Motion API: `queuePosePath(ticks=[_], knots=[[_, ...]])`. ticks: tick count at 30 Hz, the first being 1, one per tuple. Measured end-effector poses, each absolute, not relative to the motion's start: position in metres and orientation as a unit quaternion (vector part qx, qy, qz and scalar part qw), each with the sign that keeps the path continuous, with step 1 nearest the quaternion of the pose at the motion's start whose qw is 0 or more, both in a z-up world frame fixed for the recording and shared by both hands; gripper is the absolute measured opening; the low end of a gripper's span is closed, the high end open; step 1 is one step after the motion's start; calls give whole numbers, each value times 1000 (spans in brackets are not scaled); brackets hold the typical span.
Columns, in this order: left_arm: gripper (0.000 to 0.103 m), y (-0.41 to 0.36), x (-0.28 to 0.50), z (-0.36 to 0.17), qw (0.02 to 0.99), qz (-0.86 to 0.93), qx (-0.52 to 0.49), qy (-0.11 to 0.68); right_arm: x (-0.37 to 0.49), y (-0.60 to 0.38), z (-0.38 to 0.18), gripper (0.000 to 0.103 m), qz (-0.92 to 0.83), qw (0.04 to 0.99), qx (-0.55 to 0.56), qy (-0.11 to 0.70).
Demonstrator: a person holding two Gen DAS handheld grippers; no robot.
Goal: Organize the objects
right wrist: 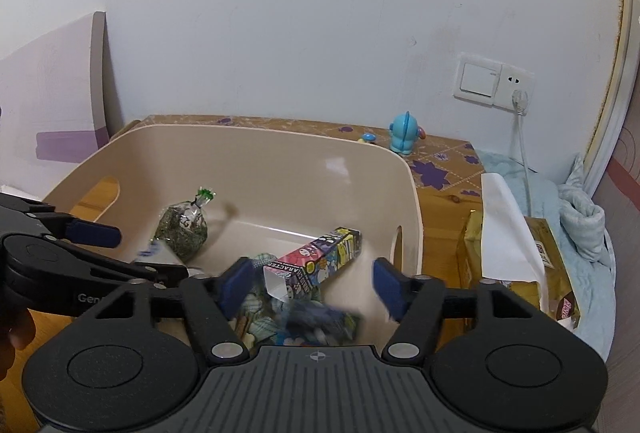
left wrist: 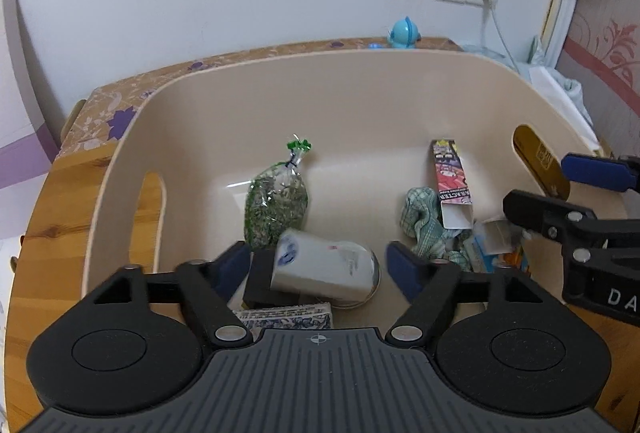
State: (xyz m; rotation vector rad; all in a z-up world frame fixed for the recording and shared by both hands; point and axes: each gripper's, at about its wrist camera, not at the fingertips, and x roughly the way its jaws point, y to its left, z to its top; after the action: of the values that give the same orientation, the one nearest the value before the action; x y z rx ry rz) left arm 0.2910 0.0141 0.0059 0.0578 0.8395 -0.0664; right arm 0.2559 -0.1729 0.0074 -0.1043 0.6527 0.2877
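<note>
white can (left wrist: 324,269) lies in the bin (left wrist: 360,105) between the spread left tongs (left wrist: 320,265).

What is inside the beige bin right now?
The beige bin holds a green herb bag, white can, checked cloth, and cartoon carton. Packets beneath the cloth are mostly covered.

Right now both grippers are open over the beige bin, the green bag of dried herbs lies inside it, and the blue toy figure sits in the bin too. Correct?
Not quite. The blue toy figure is not in the beige bin; it stands on the table behind it, near the wall, as the right wrist view shows. The rest holds: left gripper and right gripper are open, and the green bag of dried herbs lies inside.
</note>
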Motion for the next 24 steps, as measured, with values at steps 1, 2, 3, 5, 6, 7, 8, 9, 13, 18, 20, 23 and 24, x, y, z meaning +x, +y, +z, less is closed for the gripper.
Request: queuePosePath(ticks=[1, 2, 3, 5, 6, 7, 8, 9, 13, 18, 20, 23, 24], knots=[[84, 15, 289, 8, 914, -30, 27, 405, 254, -174, 10, 81, 138, 937, -50, 316], [86, 16, 287, 10, 915, -27, 26, 402, 252, -175, 12, 82, 139, 938, -48, 313], [87, 17, 285, 13, 916, -24, 26, 400, 250, -176, 15, 85, 140, 939, -45, 312], [89, 18, 281, 16, 917, -18, 26, 397, 246, -178, 20, 90, 143, 940, -37, 308], [89, 19, 279, 18, 918, -16, 27, 396, 244, -179, 22, 97, 142, 941, -35, 306], [90, 19, 276, 20, 919, -14, 29, 393, 242, -180, 24, 102, 141, 942, -35, 303], [91, 19, 274, 22, 920, -12, 31, 391, 240, -180, 25, 102, 142, 943, -36, 300], [91, 19, 271, 24, 921, -9, 32, 387, 238, -181, 27, 102, 143, 943, -37, 300], [92, 21, 260, 32, 925, -9, 28, 379, 231, -183, 31, 103, 139, 944, -37, 298], [92, 20, 246, 40, 930, -8, 35, 367, 222, -189, 35, 103, 132, 945, -27, 298], [92, 20, 239, 44, 932, -8, 36, 361, 218, -192, 35, 103, 130, 945, -24, 300], [92, 21, 229, 51, 935, -9, 31, 353, 213, -195, 35, 103, 125, 944, -19, 303], [92, 22, 225, 53, 936, -9, 30, 350, 211, -195, 35, 103, 124, 944, -18, 304]])
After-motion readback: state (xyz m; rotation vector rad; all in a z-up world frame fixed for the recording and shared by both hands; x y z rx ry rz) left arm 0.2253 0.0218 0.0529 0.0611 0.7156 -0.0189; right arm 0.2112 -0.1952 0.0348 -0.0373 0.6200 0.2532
